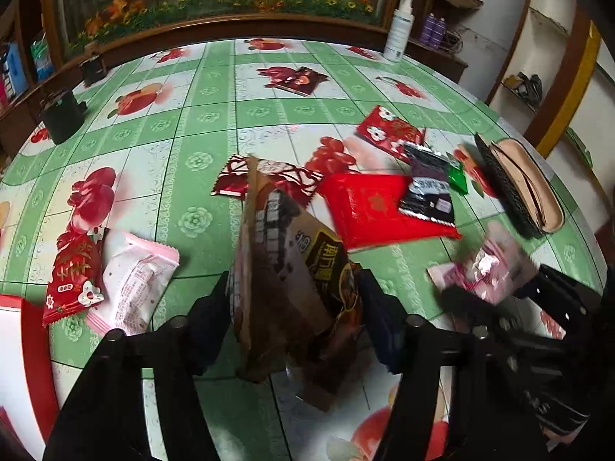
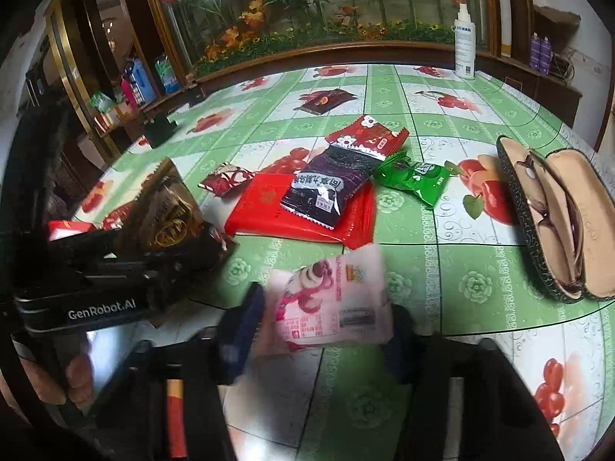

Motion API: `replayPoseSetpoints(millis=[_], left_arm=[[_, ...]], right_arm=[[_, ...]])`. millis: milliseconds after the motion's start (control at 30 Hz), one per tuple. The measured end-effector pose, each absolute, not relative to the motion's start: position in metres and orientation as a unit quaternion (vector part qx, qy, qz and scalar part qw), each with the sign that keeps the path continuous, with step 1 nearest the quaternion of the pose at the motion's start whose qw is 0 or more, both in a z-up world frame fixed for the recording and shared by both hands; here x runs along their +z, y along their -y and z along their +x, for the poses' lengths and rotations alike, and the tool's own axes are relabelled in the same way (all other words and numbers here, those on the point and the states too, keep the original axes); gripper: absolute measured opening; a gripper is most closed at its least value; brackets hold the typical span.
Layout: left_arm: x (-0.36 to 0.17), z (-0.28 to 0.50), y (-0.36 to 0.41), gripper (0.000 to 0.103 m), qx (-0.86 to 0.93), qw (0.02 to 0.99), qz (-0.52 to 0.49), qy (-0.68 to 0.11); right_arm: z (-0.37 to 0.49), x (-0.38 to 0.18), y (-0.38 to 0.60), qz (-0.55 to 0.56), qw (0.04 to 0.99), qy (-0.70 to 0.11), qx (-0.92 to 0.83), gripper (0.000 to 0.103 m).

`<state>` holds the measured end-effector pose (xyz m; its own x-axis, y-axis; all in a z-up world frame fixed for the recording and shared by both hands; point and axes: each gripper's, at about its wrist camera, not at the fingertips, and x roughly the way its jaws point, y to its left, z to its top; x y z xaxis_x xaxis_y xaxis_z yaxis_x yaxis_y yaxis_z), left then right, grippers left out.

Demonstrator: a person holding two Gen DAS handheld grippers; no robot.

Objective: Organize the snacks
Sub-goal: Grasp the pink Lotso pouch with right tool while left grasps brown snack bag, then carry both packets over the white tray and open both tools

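My left gripper [image 1: 294, 299] is shut on a brown snack packet [image 1: 284, 269] and holds it upright above the table; it also shows in the right wrist view [image 2: 169, 211]. My right gripper [image 2: 326, 326] is shut on a pink bear-print packet [image 2: 330, 299], lifted off the table; it appears blurred in the left wrist view [image 1: 488, 269]. On the table lie a flat red packet [image 2: 269, 207] with a black packet [image 2: 326, 184] on it, a green packet [image 2: 419, 176], a red flower-print packet [image 2: 369, 134] and a small red-white packet [image 2: 226, 176].
A red packet [image 1: 75, 272] and a pale pink packet [image 1: 134, 280] lie at the left beside a red-and-white box [image 1: 23, 345]. An open glasses case [image 2: 553, 215] lies at the right. A dark packet [image 1: 298, 80], a spray bottle [image 2: 464, 44] and a black cup [image 1: 63, 115] stand farther back.
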<state>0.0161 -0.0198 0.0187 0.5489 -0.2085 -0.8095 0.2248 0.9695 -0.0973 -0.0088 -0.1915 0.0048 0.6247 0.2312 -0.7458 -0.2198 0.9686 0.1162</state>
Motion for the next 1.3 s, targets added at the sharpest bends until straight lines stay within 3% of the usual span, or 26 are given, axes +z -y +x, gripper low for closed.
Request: replayPoseSetpoints(millis=[100,400,767,1067,1133,1167,1300], left_arm=[[0.02,0.007,0.022,0.05,-0.131,0.879,0.013,-0.459],[0.029,-0.029,0.0,0.048,-0.136,0.885,-0.016,-0.446],[0.06,-0.081,-0.034,0.048,-0.124,0.912,-0.009,-0.392],[0.039,-0.076,-0.046,0.048,-0.113,0.895,-0.026,-0.43],[0.038,-0.075,-0.046,0.06,-0.102,0.894,-0.039,-0.436],[0.037,-0.073,-0.046,0.077,-0.09,0.891,-0.046,-0.443],[0.031,-0.067,-0.041,0.081,-0.094,0.876,-0.087,-0.465]], right_arm=[[-0.01,0.005,0.196,0.006,0.902,-0.415,0.117,0.022],[-0.012,0.007,0.214,0.067,0.9,-0.41,0.134,0.021],[-0.038,0.04,0.207,0.073,0.936,-0.305,0.161,0.021],[-0.043,0.042,0.204,0.098,0.938,-0.292,0.159,0.021],[-0.041,0.039,0.202,0.092,0.937,-0.299,0.155,0.021],[-0.04,0.039,0.201,0.088,0.937,-0.301,0.153,0.021],[-0.041,0.037,0.198,0.081,0.937,-0.303,0.157,0.021]])
